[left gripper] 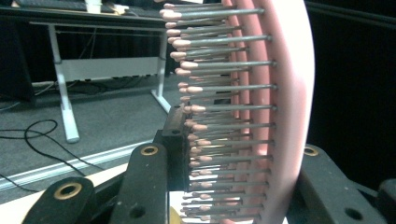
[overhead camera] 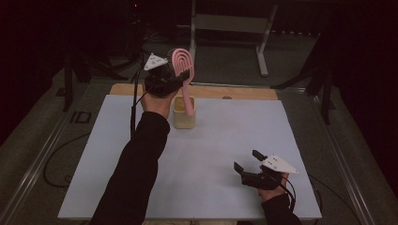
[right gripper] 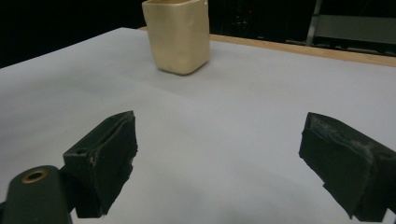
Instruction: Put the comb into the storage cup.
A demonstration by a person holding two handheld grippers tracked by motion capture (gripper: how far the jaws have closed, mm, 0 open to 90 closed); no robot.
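Note:
My left gripper (overhead camera: 180, 77) is raised over the far part of the table and is shut on the head of a pink hairbrush (overhead camera: 182, 61). The brush handle hangs down over a cream cup (overhead camera: 184, 117); whether its tip is inside the cup I cannot tell. In the left gripper view the bristles of the hairbrush (left gripper: 280, 93) sit between the jaws of the left gripper (left gripper: 243, 163). My right gripper (overhead camera: 248, 161) rests low at the near right of the white table (overhead camera: 225, 140), open, nothing between its jaws. The right gripper (right gripper: 219, 158) faces the cup (right gripper: 180, 35).
A wooden strip (overhead camera: 234, 92) runs along the table's far edge. Behind it on the grey floor stands a white table frame (overhead camera: 263, 47). Cables (overhead camera: 51, 164) lie on the floor to the left, beside a metal rail (overhead camera: 37, 159).

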